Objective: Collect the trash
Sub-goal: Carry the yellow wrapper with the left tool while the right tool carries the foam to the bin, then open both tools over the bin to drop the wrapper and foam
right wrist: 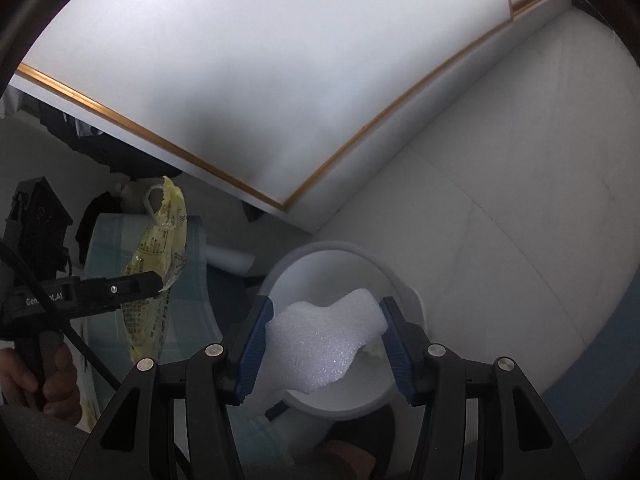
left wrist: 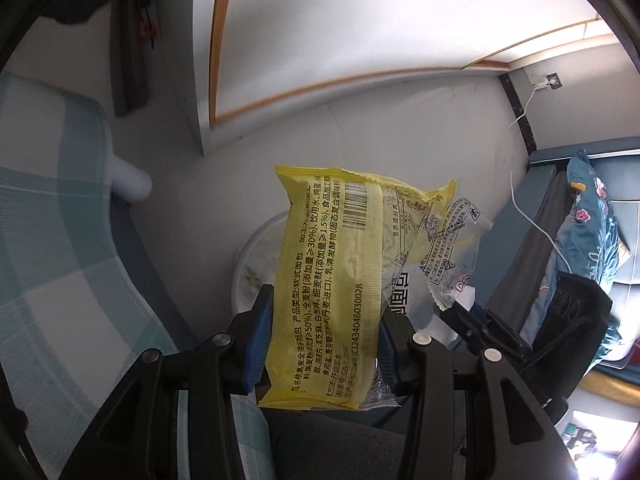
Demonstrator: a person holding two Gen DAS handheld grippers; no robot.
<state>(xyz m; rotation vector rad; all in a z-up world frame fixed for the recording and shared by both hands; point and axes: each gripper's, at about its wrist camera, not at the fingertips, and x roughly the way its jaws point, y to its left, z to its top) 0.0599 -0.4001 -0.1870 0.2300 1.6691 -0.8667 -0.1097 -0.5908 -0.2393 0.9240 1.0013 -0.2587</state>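
1. Two pieces of trash are in hand. The yellow wrapper (left wrist: 332, 280), a crinkled food packet with a clear plastic flap on one side, is pinched across its lower part by the left gripper (left wrist: 322, 344), whose blue pads press on both edges. The white foam piece (right wrist: 320, 344) is clamped between the pads of the right gripper (right wrist: 324, 344), which bear on its two ends.

2. Both pieces hang over the white bin (right wrist: 404, 280), a round, pale container on the floor by the white wall (right wrist: 500, 200). In the right wrist view the foam sits directly above the bin's mouth; in the left wrist view the wrapper covers most of the bin (left wrist: 256, 248), so how well it is centred cannot be told.

3. Judged from this, the drop is the step at hand, and the wrapper is the likelier one to miss. It is light and broad, so it may flutter sideways and land on the floor or against the checked bedding (left wrist: 60, 220) beside the bin.

4. The loose clear flap could also cling to a pad when the jaws part, leaving the wrapper dangling.

5. The foam is springy and squeezed; it may pop off to one side on release and bounce off the rim.

6. The two grippers stand close together, so they could knock into each other.
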